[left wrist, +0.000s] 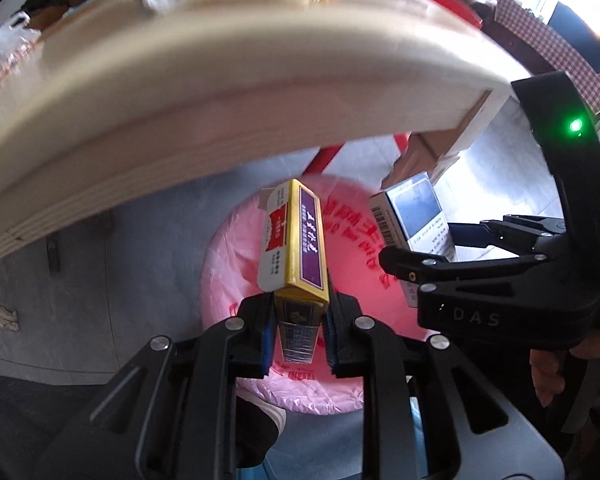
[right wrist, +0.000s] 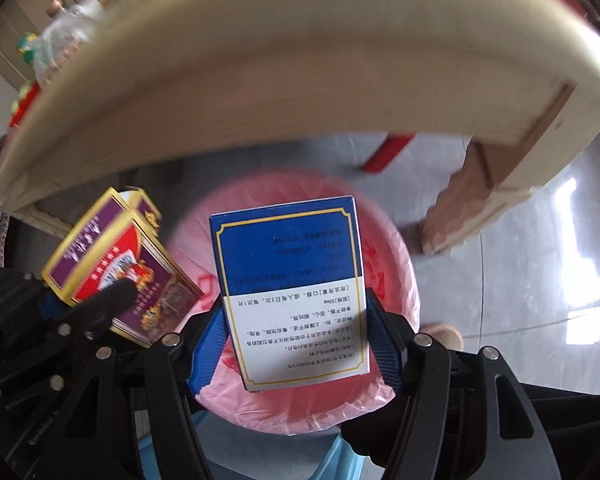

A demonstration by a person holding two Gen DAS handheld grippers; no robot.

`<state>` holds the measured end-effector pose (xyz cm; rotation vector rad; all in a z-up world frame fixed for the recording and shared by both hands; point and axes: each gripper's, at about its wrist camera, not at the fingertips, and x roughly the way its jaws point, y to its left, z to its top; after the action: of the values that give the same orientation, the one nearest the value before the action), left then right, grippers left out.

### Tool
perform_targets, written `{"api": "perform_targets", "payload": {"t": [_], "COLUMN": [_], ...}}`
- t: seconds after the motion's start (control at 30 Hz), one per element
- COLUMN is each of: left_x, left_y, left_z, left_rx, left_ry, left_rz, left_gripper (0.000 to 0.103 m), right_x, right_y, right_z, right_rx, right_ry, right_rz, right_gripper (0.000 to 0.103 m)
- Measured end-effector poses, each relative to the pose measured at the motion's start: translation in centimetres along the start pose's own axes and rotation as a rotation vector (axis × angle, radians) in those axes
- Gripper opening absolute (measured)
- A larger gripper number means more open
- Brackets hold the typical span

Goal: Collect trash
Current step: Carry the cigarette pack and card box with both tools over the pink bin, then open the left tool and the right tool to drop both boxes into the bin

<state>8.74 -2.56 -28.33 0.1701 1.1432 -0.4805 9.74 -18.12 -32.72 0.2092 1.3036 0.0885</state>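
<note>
Left gripper (left wrist: 298, 334) clamped on the narrow sides of one gold-edged purple and red carton (left wrist: 300, 240); right gripper (right wrist: 296, 344) clamped, jaws wider, on one blue and white medicine box (right wrist: 292, 292) with a gold border and printed text. Both two boxes hang over the single bin lined with a pink bag (right wrist: 396, 280), beneath the edge of a pale wooden table (left wrist: 220, 92). The bin's depth is hidden by the boxes, the print is too small to read, and the objects on the tabletop are blurred.
</note>
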Motion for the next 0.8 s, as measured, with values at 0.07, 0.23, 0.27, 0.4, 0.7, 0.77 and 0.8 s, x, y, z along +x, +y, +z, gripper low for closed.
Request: {"api": "perform_targets", "payload": {"t": [0.07, 0.23, 0.27, 0.4, 0.7, 0.77, 0.8], "left_x": [1.3, 4.2, 5.0, 7.2, 9.2, 9.8, 9.9], "left_y": [0.1, 0.1, 0.1, 0.5, 1.2, 1.5, 1.5], "left_z": [0.0, 0.4, 0.6, 0.6, 0.0, -0.1, -0.1], "left_rx": [-0.006, -0.035, -0.042, -0.063, -0.1, -0.114, -0.114], "left_ry": [0.033, 0.114, 0.134, 0.183, 0.25, 0.265, 0.268], "left_rz": [-0.001, -0.043, -0.051, -0.048, -0.059, -0.058, -0.052], "left_gripper": [0.02, 0.02, 0.02, 0.02, 0.02, 0.02, 0.02], "right_x": [1.5, 5.3, 6.0, 7.9, 9.4, 9.6, 9.5], "right_y": [-0.3, -0.6, -0.7, -0.7, -0.1, -0.2, -0.2], "right_z": [0.0, -0.3, -0.4, -1.0, -1.3, -1.2, -1.1], "right_rx": [0.002, -0.013, -0.013, -0.026, -0.038, -0.035, -0.04], "right_ry": [0.034, 0.112, 0.127, 0.166, 0.196, 0.202, 0.202], "right_rz": [-0.009, -0.035, -0.033, -0.056, -0.044, -0.035, -0.039], "right_gripper": [0.062, 0.062, 0.062, 0.062, 0.062, 0.062, 0.062]}}
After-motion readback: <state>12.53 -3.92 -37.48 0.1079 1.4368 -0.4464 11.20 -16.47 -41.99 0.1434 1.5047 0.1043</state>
